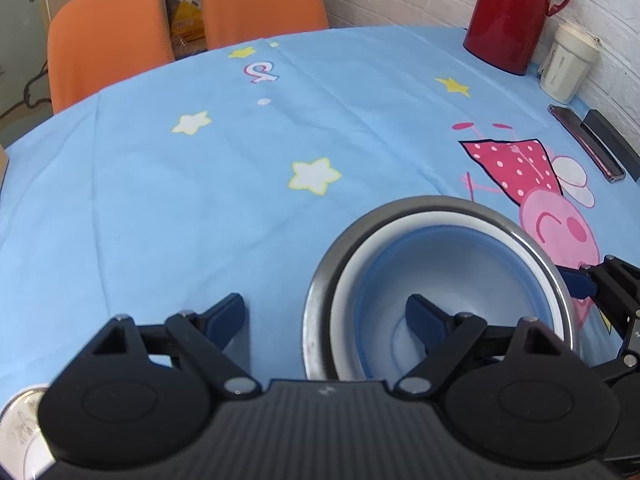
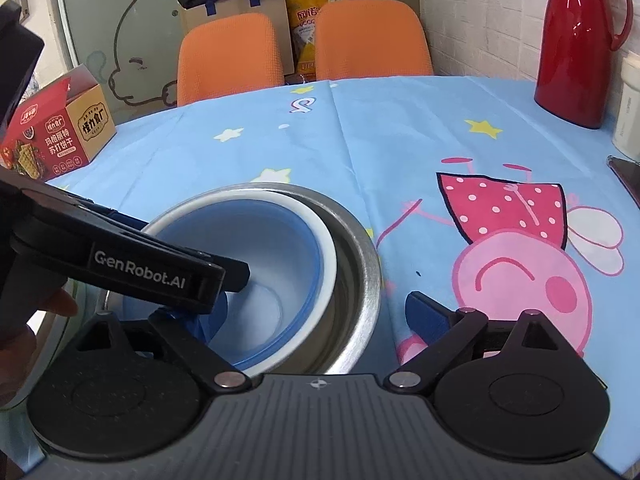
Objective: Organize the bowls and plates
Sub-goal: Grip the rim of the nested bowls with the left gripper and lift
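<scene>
A blue bowl with a white rim (image 1: 452, 280) sits nested inside a steel bowl (image 1: 320, 292) on the blue tablecloth. It also shows in the right wrist view (image 2: 280, 240), tilted inside the steel bowl (image 2: 360, 276). My left gripper (image 1: 332, 316) is open and straddles the near left rims, its right finger inside the blue bowl. My right gripper (image 2: 316, 316) is open and straddles the right rims, its left finger inside the bowl behind the left gripper's body (image 2: 140, 264). It shows at the right edge of the left wrist view (image 1: 580, 280).
A white patterned plate (image 1: 20, 432) lies at the near left. A red thermos (image 1: 512, 12) and a white cup (image 1: 568, 64) stand at the back right, beside a dark flat case (image 1: 588, 144). A red biscuit box (image 2: 56, 128) is at the left. Two orange chairs (image 2: 228, 56) stand behind the table.
</scene>
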The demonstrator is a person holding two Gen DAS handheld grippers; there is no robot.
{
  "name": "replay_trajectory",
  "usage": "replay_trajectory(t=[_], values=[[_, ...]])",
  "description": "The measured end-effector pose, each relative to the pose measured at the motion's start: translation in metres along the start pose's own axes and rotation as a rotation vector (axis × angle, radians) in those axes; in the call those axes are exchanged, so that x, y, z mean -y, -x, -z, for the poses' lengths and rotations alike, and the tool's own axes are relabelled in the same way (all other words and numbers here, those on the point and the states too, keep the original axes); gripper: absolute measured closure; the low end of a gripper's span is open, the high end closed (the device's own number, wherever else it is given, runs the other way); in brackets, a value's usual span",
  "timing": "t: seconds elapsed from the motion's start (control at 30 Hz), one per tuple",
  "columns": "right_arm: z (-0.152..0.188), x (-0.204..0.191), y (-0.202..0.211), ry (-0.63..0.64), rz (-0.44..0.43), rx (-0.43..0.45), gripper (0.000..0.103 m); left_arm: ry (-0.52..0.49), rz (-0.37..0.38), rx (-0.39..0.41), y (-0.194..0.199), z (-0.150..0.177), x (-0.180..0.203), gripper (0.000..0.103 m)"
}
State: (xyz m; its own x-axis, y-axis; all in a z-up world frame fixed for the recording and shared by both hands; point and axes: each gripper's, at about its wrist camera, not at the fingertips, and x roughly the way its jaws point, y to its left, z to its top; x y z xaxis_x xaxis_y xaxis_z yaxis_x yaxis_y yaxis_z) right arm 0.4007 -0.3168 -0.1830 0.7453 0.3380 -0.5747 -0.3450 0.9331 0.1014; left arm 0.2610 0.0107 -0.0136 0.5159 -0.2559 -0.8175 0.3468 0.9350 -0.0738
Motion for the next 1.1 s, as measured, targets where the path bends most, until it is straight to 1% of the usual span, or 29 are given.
replay_trajectory(t=[0.07, 0.13, 0.2, 0.23, 0.27, 0.3, 0.37, 0.47, 0.5, 0.6, 0.7, 0.77, 0.83, 0.9, 1.0, 1.1], values=[[0.001, 0.002, -0.001, 0.000, -0.017, 0.006, 0.021, -0.003, 0.003, 0.003, 0.000, 0.001, 0.001, 0.016], [0.001, 0.001, 0.000, 0.008, -0.021, 0.004, 0.023, -0.009, 0.023, 0.002, 0.003, 0.001, 0.003, 0.024], [0.001, -0.001, 0.003, 0.008, -0.030, -0.001, 0.026, -0.020, 0.054, 0.004, 0.006, 0.001, 0.008, 0.045], [0.001, -0.003, 0.004, 0.005, -0.041, -0.005, 0.028, -0.022, 0.077, -0.001, 0.007, 0.002, 0.011, 0.048], [0.000, -0.006, 0.006, 0.011, -0.068, -0.012, 0.029, -0.031, 0.076, -0.003, 0.007, 0.004, 0.016, 0.046], [-0.001, -0.012, 0.007, 0.006, -0.102, -0.016, 0.026, -0.028, 0.064, -0.001, 0.007, 0.004, 0.020, 0.045], [-0.002, -0.016, 0.005, -0.007, -0.065, -0.028, 0.026, -0.014, 0.061, -0.012, 0.007, 0.004, 0.021, 0.046], [-0.006, -0.011, 0.007, -0.055, -0.091, -0.045, 0.026, 0.005, 0.064, -0.026, 0.010, -0.002, 0.022, 0.046], [-0.009, -0.013, 0.009, -0.048, -0.086, -0.042, 0.026, 0.010, 0.073, -0.019, 0.014, -0.006, 0.021, 0.046], [-0.020, -0.024, 0.024, 0.024, -0.041, 0.008, 0.025, 0.028, 0.080, 0.034, 0.037, -0.022, 0.017, 0.046], [-0.036, -0.037, 0.042, 0.066, -0.054, 0.069, 0.025, 0.016, 0.043, 0.116, 0.071, -0.033, 0.012, 0.047], [-0.045, -0.048, 0.051, 0.087, -0.071, 0.115, 0.025, 0.008, 0.003, 0.157, 0.094, -0.035, 0.008, 0.049], [-0.051, -0.057, 0.056, 0.083, -0.110, 0.129, 0.025, 0.004, -0.047, 0.177, 0.111, -0.031, 0.002, 0.049], [-0.054, -0.069, 0.057, 0.088, -0.148, 0.131, 0.025, 0.022, -0.075, 0.179, 0.121, -0.023, -0.010, 0.049], [-0.049, -0.090, 0.053, 0.108, -0.195, 0.109, 0.025, 0.077, -0.088, 0.152, 0.125, -0.004, -0.033, 0.049], [-0.039, -0.111, 0.047, 0.130, -0.222, 0.070, 0.025, 0.137, -0.091, 0.120, 0.126, 0.024, -0.055, 0.049]])
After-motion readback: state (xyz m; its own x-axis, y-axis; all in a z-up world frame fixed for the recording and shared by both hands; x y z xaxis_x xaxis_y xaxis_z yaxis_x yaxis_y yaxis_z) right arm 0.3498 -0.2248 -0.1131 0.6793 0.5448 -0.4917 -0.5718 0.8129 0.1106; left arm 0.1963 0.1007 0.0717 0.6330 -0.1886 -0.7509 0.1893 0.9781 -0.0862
